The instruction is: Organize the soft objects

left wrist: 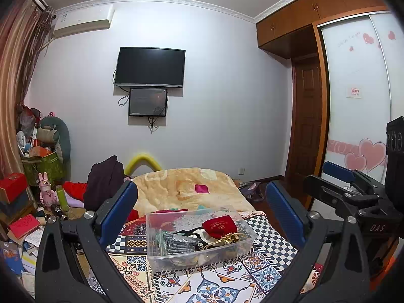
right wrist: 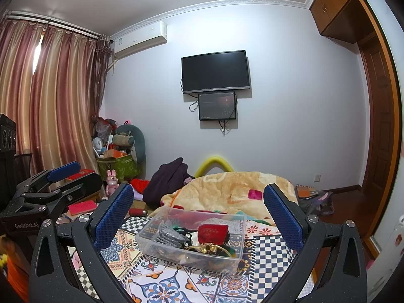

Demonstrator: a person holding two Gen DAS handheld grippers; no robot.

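Note:
A clear plastic bin point(left wrist: 242, 248) point(right wrist: 151, 246) sits on a patterned cloth on the bed. It holds a red velvet pouch point(left wrist: 219, 225) point(right wrist: 211, 232), grey sparkly pouches point(left wrist: 178, 243) point(right wrist: 169, 234) and a gold pouch point(left wrist: 229, 238) point(right wrist: 208, 247). My left gripper point(left wrist: 202, 202) is open and empty, held above and in front of the bin. My right gripper point(right wrist: 198, 202) is open and empty, likewise over the bin. The right gripper shows at the right edge of the left wrist view point(left wrist: 338, 174). The left gripper shows at the left edge of the right wrist view point(right wrist: 63, 174).
A peach blanket point(left wrist: 181, 186) point(right wrist: 232, 189) lies beyond the bin, with dark clothing point(left wrist: 103, 184) point(right wrist: 166, 179) to its left. Boxes, books and toys point(left wrist: 22, 197) crowd the left floor. A wardrobe point(left wrist: 358, 96) and door stand right.

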